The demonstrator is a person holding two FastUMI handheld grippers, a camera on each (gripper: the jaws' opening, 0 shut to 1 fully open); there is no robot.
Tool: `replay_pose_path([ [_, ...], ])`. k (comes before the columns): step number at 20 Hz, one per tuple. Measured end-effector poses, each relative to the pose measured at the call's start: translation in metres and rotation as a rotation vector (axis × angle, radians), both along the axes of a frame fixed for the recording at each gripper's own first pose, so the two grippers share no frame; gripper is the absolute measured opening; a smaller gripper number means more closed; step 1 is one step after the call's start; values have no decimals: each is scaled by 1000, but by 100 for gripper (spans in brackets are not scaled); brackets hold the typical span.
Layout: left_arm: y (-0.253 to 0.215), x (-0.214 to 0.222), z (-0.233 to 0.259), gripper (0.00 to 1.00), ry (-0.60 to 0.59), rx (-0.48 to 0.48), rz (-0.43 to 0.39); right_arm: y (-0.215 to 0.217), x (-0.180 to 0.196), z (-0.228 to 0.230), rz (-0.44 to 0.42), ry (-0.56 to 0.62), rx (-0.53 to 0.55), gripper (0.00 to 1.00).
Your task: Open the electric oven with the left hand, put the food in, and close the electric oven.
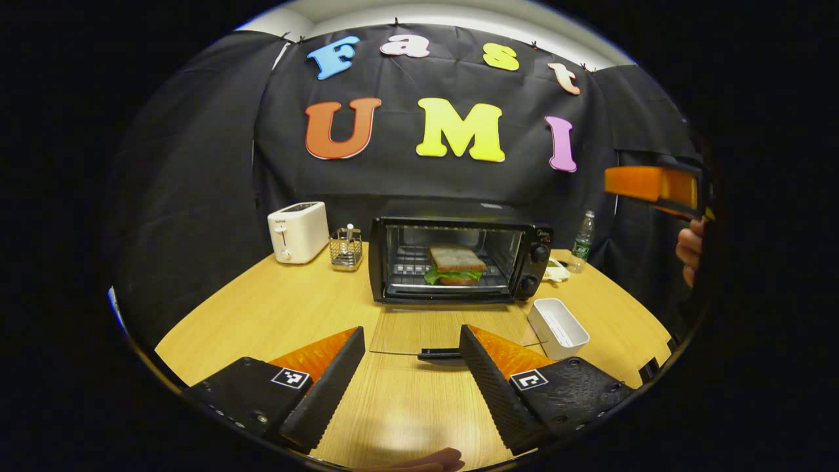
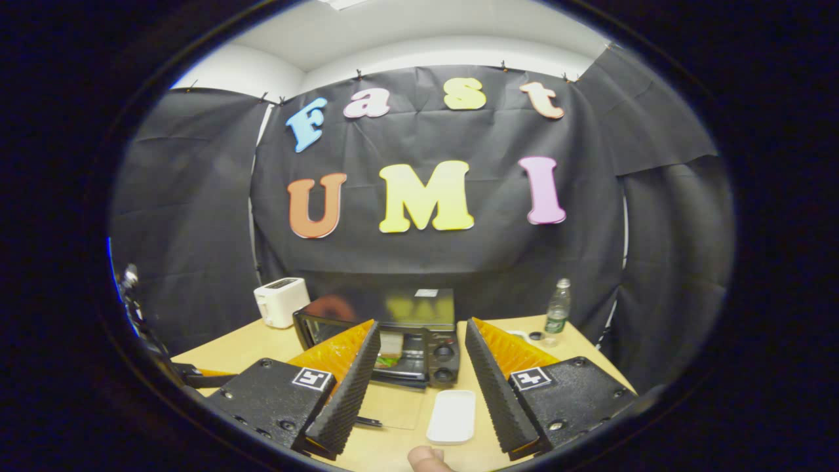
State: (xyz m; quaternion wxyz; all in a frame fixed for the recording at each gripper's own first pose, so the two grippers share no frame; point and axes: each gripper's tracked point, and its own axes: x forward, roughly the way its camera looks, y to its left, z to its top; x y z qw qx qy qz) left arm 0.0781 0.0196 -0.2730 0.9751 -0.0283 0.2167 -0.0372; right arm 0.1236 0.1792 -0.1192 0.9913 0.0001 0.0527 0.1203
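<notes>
The left gripper (image 1: 411, 367) hangs low over the table (image 1: 262, 314), fingers spread wide with nothing between them. Just ahead of its fingertips lies the door handle (image 1: 439, 354) of the electric oven (image 1: 459, 259); the glass door (image 1: 452, 328) is folded flat down toward the table, and the fingers stand apart from the handle, the right one close beside it. Inside the oven, on the wire rack (image 1: 409, 262), sits the sandwich (image 1: 457, 265): bread on top, green leaf beneath. A white rectangular dish (image 1: 557, 328) lies on the table just right of the open door.

The right gripper (image 2: 423, 357) is held higher and further back, likewise spread open and holding nothing. Between its fingers the oven appears, door down, with the white dish below.

Left of the oven stand a small wire caddy (image 1: 345, 249) and a white toaster (image 1: 298, 231). A plastic bottle (image 1: 582, 241) stands at the table's far right.
</notes>
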Motion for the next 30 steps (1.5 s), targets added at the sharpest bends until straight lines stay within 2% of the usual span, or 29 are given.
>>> replay_pose_path([
  [3,-25,8,-30,95,50,10,-31,-26,-20,16,-22,-13,-26,84],
  [7,-58,12,-65,96,124,-33,-72,-62,-44,42,-53,-56,-12,84],
  [10,-69,14,-87,96,169,-3,-87,-73,-56,54,-28,-75,-7,83],
  [12,-76,15,-97,95,195,11,-96,-88,-62,61,-41,-86,-9,84],
  [15,-90,19,-103,96,212,2,-110,-111,-69,69,-80,-119,-17,84],
  [19,-90,25,-108,95,236,38,-93,-139,-71,67,-130,-123,-24,84],
  [25,-88,25,-103,95,243,16,-86,-156,-57,53,-146,-84,7,84],
  [28,-82,35,-88,95,180,45,-77,-162,-56,54,-162,-90,6,84],
  [30,-85,34,-86,94,199,44,-71,-165,-57,56,-169,-102,-1,84],
])
